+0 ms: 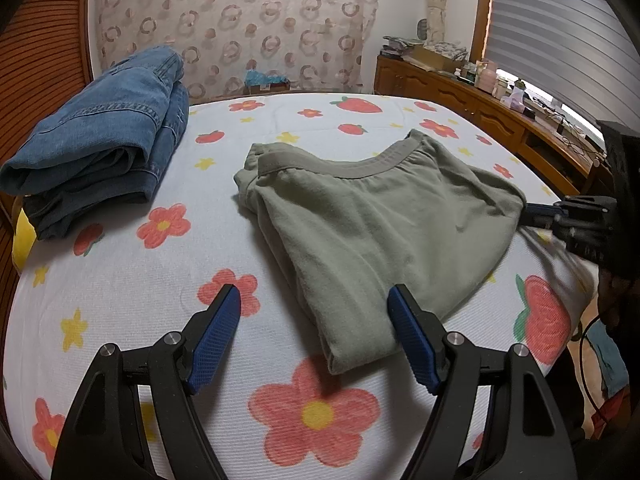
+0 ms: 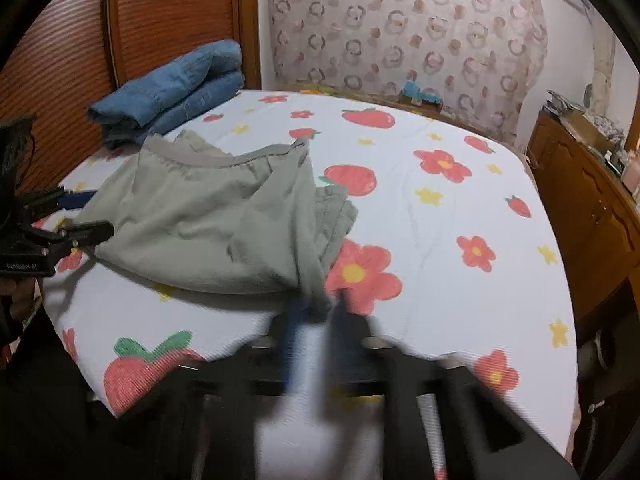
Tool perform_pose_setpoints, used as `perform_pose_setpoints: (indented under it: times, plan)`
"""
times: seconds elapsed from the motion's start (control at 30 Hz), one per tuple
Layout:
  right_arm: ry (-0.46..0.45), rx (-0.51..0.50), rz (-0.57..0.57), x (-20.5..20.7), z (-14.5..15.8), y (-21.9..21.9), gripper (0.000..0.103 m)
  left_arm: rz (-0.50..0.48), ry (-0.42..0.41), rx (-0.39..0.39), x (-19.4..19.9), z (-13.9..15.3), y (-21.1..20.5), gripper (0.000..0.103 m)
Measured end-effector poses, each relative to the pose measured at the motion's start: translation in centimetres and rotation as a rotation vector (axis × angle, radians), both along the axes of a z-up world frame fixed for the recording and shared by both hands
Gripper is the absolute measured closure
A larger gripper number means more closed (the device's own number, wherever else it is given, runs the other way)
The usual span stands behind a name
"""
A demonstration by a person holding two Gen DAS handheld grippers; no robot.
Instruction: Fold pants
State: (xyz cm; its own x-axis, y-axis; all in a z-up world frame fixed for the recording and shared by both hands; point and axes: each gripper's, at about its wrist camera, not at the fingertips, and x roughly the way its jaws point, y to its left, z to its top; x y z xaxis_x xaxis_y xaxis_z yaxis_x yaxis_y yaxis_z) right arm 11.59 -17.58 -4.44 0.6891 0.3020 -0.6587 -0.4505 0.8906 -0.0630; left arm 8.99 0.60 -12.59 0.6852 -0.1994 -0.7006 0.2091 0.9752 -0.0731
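Your left gripper stands released, the green pants' folded end between its fingers. Only your right view shows the right gripper clenched on the pants' corner and a partly legible "GenRobot" label.

Pants lie mid-bed — folded jeans behind-left by the headboard.

Right tool motion-blurred, fingertips lost in pants fabric. Left tool cut off by bottom edge. Dresser clutter too small to identify.
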Motion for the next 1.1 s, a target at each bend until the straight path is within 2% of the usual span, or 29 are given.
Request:
perform_pose_setpoints:
  times: [0.1,0.13,0.2,0.43,0.5,0.6,0.73,0.93,1.0,1.1]
  plan:
    - [-0.019,0.047,-0.021,-0.8,0.5,-1.4,0.099,-0.002,-0.004,-0.001,0.0,-0.1,0.0,0.026]
    - [-0.029,0.052,-0.029,-1.2,0.6,-1.7,0.103,-0.001,-0.005,0.000,-0.1,-0.1,0.1,0.026]
    - [-0.046,0.027,-0.070,-1.5,0.7,-2.1,0.103,-0.003,-0.005,-0.001,-0.1,-0.1,0.1,0.026]
    - [-0.041,0.080,-0.085,-1.7,1.6,-2.9,0.103,0.003,-0.002,-0.007,-0.1,-0.1,0.1,0.027]
    - [-0.031,0.104,-0.082,-1.6,1.7,-2.6,0.103,-0.013,0.001,-0.032,-0.2,0.0,0.1,0.040]
    - [-0.013,0.139,-0.069,-1.2,1.6,-1.9,0.098,-0.030,0.000,-0.027,-0.5,0.1,-0.4,0.050]
    - [0.003,0.146,-0.055,-0.4,1.1,-0.9,0.073,-0.044,-0.002,-0.029,-0.7,0.2,-0.8,0.060]
    - [0.053,0.144,-0.045,1.2,0.4,0.1,0.071,-0.063,-0.004,-0.036,-0.9,0.3,-1.1,0.072]
    - [0.066,0.135,-0.052,1.7,0.1,0.2,0.071,-0.067,-0.008,-0.039,-0.9,0.4,-1.2,0.082]
    - [0.074,0.118,-0.050,1.7,-0.1,0.4,0.072,-0.073,-0.009,-0.053,-0.9,0.8,-1.2,0.089]
